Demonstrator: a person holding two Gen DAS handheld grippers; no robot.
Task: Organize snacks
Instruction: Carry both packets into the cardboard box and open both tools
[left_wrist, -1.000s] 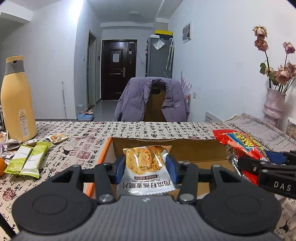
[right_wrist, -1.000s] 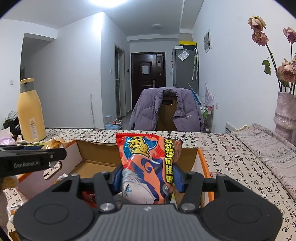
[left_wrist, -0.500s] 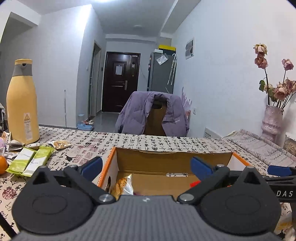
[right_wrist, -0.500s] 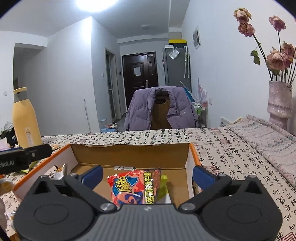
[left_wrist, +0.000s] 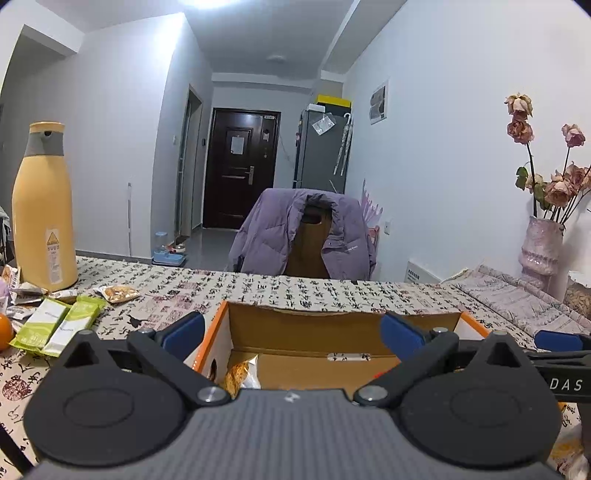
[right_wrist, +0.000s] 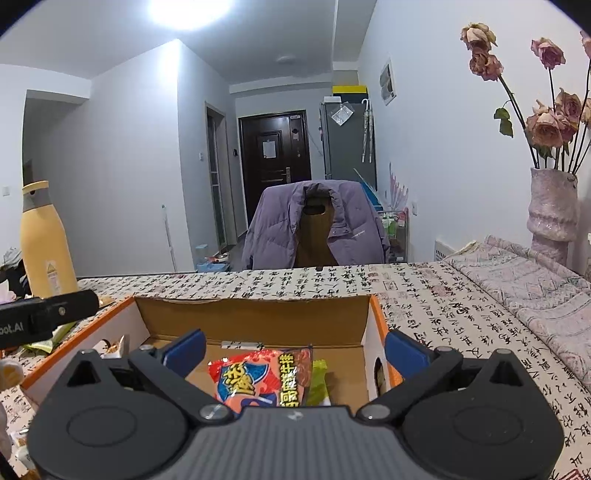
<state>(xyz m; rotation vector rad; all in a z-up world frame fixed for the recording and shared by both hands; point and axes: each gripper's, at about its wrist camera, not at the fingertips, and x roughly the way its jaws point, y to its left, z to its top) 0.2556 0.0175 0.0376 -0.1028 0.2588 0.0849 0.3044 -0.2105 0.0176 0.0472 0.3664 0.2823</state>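
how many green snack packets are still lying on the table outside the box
2. Both green packets lie side by side left of the box, in front of the yellow bottle: one nearer the orange, the other beside it. Others may be hidden.

The left hand-held gripper (left_wrist: 291, 328) hangs wide open over the cardboard box (left_wrist: 306, 328), a snack packet (left_wrist: 238, 373) lying inside at its left wall.

Both wrist views close, side by side, facing across cardboard box (left_wrist: 314, 328) toward door (right_wrist: 275, 147).
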